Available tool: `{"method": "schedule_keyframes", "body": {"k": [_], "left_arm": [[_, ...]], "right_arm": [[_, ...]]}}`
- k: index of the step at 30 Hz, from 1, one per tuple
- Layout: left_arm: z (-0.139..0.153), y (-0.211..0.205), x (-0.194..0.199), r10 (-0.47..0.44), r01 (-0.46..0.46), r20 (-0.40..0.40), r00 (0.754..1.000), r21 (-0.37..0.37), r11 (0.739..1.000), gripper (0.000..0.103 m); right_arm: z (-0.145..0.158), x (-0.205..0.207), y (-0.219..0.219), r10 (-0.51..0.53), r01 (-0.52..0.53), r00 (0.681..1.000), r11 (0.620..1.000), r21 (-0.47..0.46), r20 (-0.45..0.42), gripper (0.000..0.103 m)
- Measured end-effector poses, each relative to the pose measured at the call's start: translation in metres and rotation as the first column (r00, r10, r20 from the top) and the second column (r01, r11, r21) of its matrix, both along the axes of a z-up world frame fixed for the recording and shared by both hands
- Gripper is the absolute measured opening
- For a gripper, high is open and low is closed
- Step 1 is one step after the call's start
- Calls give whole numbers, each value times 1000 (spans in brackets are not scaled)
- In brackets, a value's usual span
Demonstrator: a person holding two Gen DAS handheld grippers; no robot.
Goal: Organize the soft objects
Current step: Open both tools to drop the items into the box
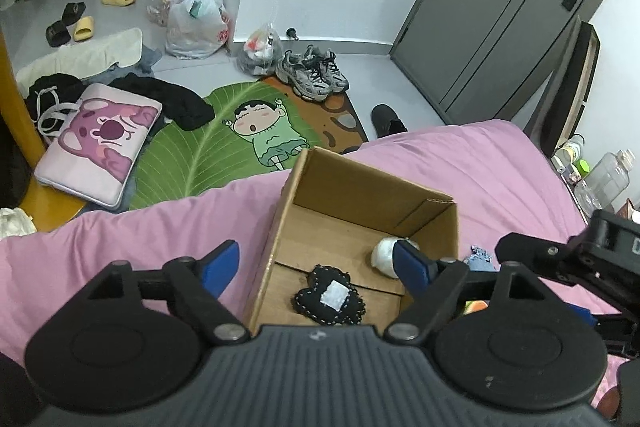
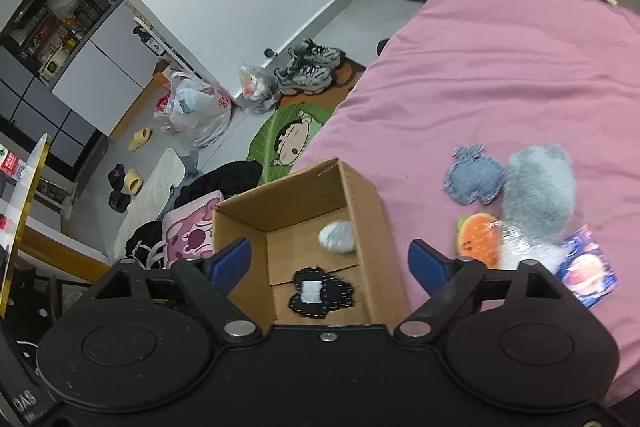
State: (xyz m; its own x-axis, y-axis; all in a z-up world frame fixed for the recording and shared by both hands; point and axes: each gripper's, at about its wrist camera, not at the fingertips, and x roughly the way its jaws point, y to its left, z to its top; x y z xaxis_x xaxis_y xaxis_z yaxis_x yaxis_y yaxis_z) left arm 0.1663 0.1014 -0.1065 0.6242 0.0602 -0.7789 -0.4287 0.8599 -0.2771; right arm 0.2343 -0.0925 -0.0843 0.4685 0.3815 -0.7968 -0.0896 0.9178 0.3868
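Now both my tongs hang above the cardboard box (image 1: 362, 227) on the pink bed (image 1: 460, 163), so whatever I let go of lands inside. My left tongs (image 1: 316, 267) gape wide with nothing between them, and my right tongs (image 2: 330, 261) do likewise, empty. In the box lie a black stitched pad (image 2: 322, 293) with a white patch, at the near end, and a pale grey-white ball (image 2: 337, 235) against the far right wall. To the right of the box, on the bed, wait a blue denim pad (image 2: 474, 179), a fluffy grey-blue toy (image 2: 540, 187), an orange watermelon-slice plush (image 2: 478, 237) and a shiny blue packet (image 2: 588, 267). I judge these come next.
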Motion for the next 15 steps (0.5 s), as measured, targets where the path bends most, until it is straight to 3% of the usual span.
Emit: {"method": "schedule_keyframes", "body": {"k": [8, 15], "left_arm": [[16, -21, -8, -20, 20, 36, 999, -7, 1000, 83], [26, -45, -12, -38, 36, 41, 998, 40, 999, 83]], "right_arm": [[7, -13, -34, -30, 31, 999, 999, -30, 34, 95], [11, -23, -66, -58, 61, 996, 997, -39, 65, 101]]}}
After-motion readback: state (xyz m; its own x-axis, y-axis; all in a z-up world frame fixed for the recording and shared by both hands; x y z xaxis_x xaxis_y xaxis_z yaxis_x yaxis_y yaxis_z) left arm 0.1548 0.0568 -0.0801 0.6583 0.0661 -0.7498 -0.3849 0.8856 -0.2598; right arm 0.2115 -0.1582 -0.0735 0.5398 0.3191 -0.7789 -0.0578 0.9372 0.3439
